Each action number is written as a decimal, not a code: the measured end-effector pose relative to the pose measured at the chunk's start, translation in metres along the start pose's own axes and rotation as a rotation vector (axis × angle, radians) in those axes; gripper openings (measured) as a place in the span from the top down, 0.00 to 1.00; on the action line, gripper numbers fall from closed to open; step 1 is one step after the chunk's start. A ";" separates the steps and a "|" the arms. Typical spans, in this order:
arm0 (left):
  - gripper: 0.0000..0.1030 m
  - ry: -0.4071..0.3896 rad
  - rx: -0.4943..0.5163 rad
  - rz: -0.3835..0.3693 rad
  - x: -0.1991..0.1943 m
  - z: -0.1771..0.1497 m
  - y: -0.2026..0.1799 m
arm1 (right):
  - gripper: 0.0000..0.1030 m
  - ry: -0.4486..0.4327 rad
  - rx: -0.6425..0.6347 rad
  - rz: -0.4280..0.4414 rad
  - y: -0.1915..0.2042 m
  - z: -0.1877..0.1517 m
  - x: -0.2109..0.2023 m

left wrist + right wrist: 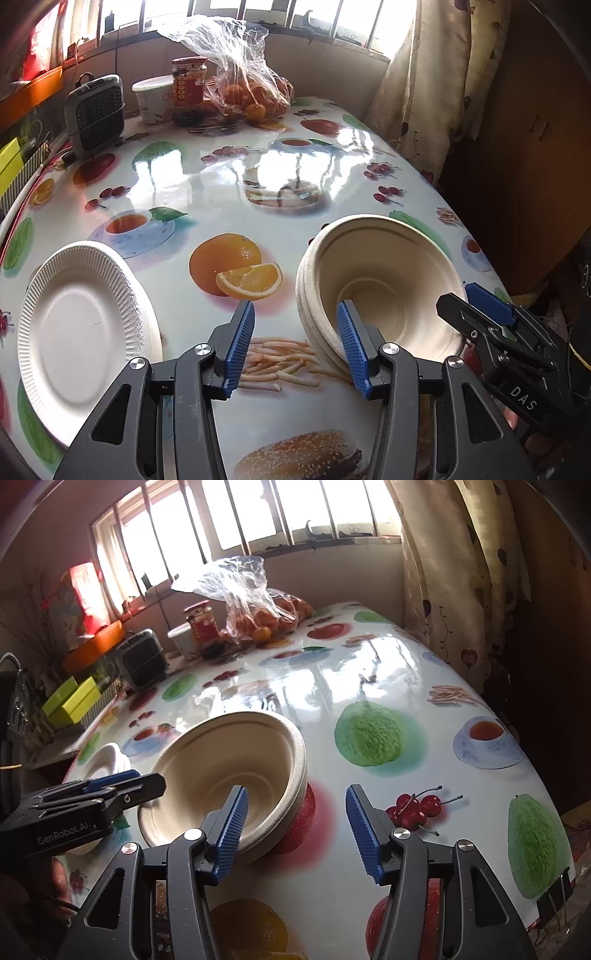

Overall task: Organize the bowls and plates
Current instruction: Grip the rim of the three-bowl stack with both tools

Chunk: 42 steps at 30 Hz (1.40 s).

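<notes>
Nearest in the left wrist view, the left gripper (295,343) has its blue-padded jaws apart. The left pad stands over bare tablecloth; the right pad sits just inside the near rim of the stack of bowls (384,284), not pressing on it. Nothing is clamped.

In the right wrist view, the right gripper (295,830) is also spread. Its left pad reaches over the near rim of the same bowls (225,771), and its right pad hangs above the cloth at about four o'clock from them. No grip shows here either.

The beige bowls are nested and tipped, their mouth facing the cameras, resting on the table (229,177) at the right gripper's ten o'clock. The stack of white paper plates (81,332) lies flat at nine o'clock from the left gripper, well apart from the bowls, with a printed orange on the cloth between them.

Farther back, at twelve o'clock, stand a red-labelled jar (189,88), a white tub (153,98) and a clear bag of oranges (247,88). A small grey heater (95,112) sits at eleven o'clock, and barred windows (236,520) close the far wall.
</notes>
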<state>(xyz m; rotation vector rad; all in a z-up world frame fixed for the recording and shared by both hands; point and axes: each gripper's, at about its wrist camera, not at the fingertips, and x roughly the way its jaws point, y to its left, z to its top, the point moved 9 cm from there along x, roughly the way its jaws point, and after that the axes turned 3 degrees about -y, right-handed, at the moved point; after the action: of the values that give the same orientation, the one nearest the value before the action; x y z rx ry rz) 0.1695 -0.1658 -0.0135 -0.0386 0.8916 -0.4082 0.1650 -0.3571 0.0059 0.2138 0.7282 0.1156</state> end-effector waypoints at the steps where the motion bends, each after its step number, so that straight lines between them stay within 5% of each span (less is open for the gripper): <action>1: 0.53 -0.003 0.003 -0.001 0.000 0.000 0.000 | 0.44 -0.001 0.001 0.009 0.000 0.000 0.000; 22: 0.53 0.029 -0.064 -0.116 0.009 -0.003 -0.008 | 0.44 0.036 0.023 0.150 -0.003 0.003 0.009; 33: 0.53 0.054 -0.098 -0.169 0.019 -0.005 -0.013 | 0.64 0.049 0.048 0.187 -0.004 0.003 0.014; 42: 0.61 0.056 -0.085 -0.151 0.021 -0.005 -0.014 | 0.65 0.048 0.054 0.192 -0.004 0.003 0.014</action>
<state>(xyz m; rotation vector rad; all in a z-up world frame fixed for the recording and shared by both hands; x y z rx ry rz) 0.1731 -0.1854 -0.0295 -0.1739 0.9639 -0.5136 0.1776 -0.3586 -0.0019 0.3333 0.7583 0.2853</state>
